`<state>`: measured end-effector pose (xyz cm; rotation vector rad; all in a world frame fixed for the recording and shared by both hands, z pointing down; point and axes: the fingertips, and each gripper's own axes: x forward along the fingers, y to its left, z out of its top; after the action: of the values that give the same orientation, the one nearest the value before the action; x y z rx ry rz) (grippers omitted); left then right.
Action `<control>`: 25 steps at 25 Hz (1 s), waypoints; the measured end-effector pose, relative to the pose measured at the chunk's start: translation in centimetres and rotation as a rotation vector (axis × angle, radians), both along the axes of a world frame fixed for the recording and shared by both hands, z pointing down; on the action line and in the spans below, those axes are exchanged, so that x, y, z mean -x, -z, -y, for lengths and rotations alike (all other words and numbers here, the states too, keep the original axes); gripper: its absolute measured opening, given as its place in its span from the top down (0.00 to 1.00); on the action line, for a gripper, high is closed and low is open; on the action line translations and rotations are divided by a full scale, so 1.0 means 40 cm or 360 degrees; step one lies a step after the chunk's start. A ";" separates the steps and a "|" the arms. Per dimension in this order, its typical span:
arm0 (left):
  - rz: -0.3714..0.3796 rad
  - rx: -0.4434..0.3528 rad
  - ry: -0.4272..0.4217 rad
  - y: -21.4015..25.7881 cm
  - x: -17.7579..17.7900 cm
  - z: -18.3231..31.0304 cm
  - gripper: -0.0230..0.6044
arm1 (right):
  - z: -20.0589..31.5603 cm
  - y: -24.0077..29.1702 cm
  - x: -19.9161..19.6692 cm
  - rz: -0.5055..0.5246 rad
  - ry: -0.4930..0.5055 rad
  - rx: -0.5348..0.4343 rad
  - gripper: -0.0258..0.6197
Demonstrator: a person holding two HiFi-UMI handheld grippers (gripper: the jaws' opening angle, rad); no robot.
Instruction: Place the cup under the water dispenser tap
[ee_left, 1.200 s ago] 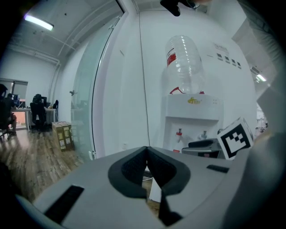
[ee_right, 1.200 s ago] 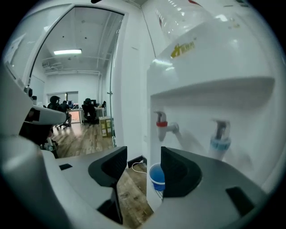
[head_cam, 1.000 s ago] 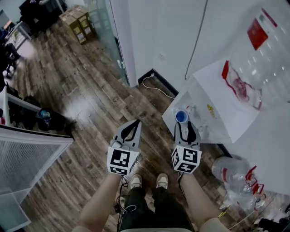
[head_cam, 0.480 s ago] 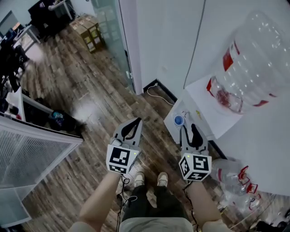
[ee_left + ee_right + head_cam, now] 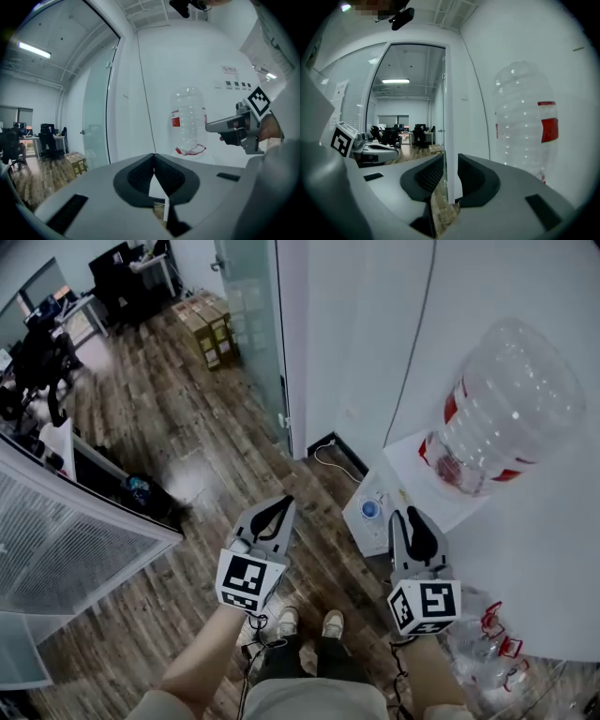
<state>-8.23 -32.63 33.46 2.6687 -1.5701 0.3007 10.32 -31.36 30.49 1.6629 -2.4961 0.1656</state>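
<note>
Both claws are empty: the left claw (image 5: pixel 284 502) is pinched together, and the right claw (image 5: pixel 411 514) is narrow and closing. The blue cup (image 5: pixel 371 510) stands on the water dispenser (image 5: pixel 405 465) ledge, just left of the right claw's tips and nearer that hand. The bottle (image 5: pixel 506 409) lies beyond it.

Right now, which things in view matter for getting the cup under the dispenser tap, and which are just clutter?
Job: blue cup, at the front of the water dispenser; water bottle on top; right tool, jaws closing, nothing between them; left tool, shut, empty.
Lying about: empty bottles beside the dispenser; cardboard boxes; white cable; glass door.
</note>
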 end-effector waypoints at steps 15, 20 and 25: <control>-0.0006 -0.0143 -0.0031 0.249 -0.015 -0.172 0.95 | -0.214 0.187 -0.018 -0.0078 0.0169 -0.0089 0.95; 0.0076 -0.0184 -0.0063 0.272 -0.037 -0.239 0.95 | -0.256 0.204 -0.023 -0.0085 0.0211 -0.0093 0.95; 0.0088 -0.0155 -0.0084 0.252 -0.051 -0.278 0.95 | -0.269 0.196 0.008 -0.0053 0.0307 -0.0090 0.95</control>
<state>-6.18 -21.50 23.40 2.8020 -1.5709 0.3099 9.99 -20.60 22.64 1.4202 -2.6392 0.0467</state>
